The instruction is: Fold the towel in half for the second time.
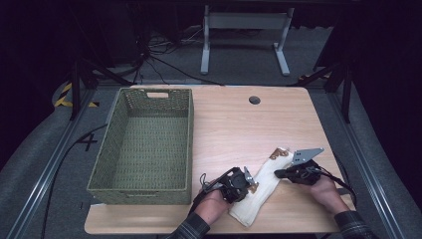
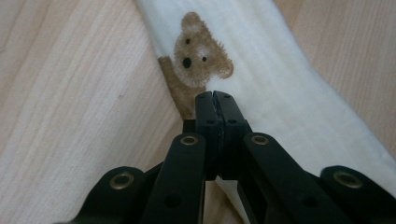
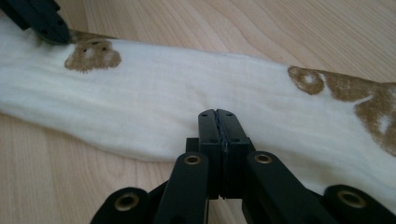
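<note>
Cloth (image 1: 263, 186): cream, folded into a long strip, brown bear prints, lying on table (image 1: 229, 124) right of basket (image 1: 144, 144). Left gripper (image 2: 215, 95) and right gripper (image 3: 217, 114) both have jaws closed together, tips over the fabric; pinch unclear.

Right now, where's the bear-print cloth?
In the high view the cloth lies folded at the table's near right, between both grippers, right of the green basket.

You have a light wooden table (image 1: 234, 124) carrying a green woven basket (image 1: 144, 144) at its left and a cream bear-print cloth (image 1: 261, 186) lying near the front edge.
</note>
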